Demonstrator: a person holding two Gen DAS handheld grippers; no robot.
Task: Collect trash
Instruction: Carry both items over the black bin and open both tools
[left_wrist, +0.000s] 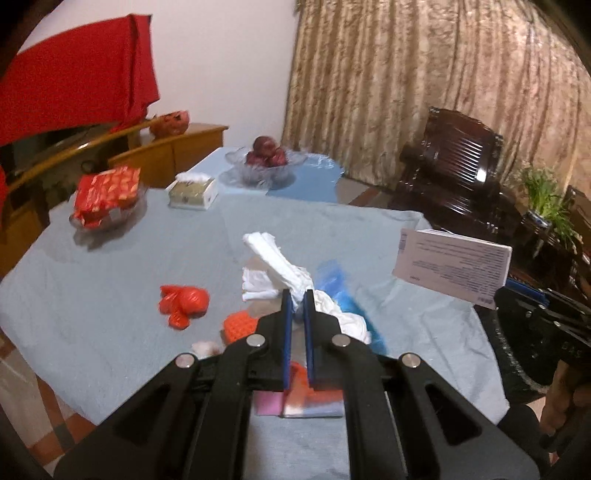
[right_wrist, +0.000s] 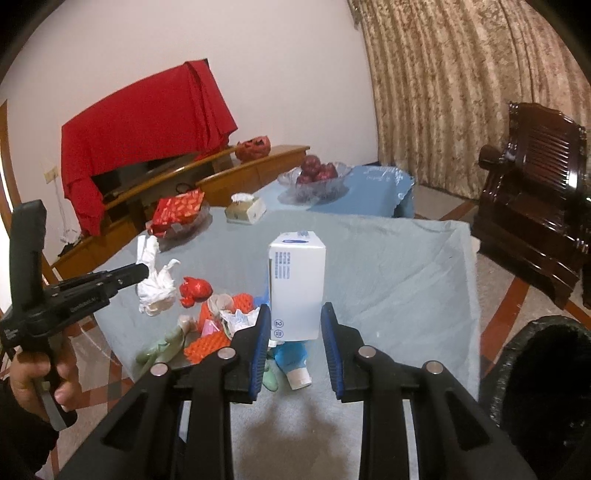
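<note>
Living-room table under a pale blue cloth (left_wrist: 110, 332), beige curtains (right_wrist: 461, 81) behind. My left gripper (left_wrist: 298, 299) is clamped on a wad of white tissue (left_wrist: 277, 262), jaws nearly together, tissue lifted off the cloth; from the right wrist view the same wad (right_wrist: 155, 288) hangs at that tool's tip. My right gripper (right_wrist: 295, 328) holds a white carton (right_wrist: 297, 284) upright between its blue pads (right_wrist: 263, 332); pad contact looks likely but I cannot tell for sure. From the left wrist view the carton (left_wrist: 452, 267) is in the air, right of the tissue.

Rest of the trash, relative to the tissue: crumpled red wrapper (left_wrist: 183, 304) left of it on the cloth, orange foam net (left_wrist: 240, 325) just below-left, blue plastic (left_wrist: 340, 291) just right. More scraps lie near my right pads: orange netting (right_wrist: 205, 345), a blue tube with white cap (right_wrist: 295, 363).

Black-lined trash bin (right_wrist: 543, 380) right of the table. Farther back from the tissue: red snack packet in a glass dish (left_wrist: 107, 197), tissue box (left_wrist: 192, 192), glass bowl of red fruit (left_wrist: 266, 158). Dark wooden armchair (left_wrist: 454, 177) far right, red cloth (right_wrist: 147, 129) over the TV.
</note>
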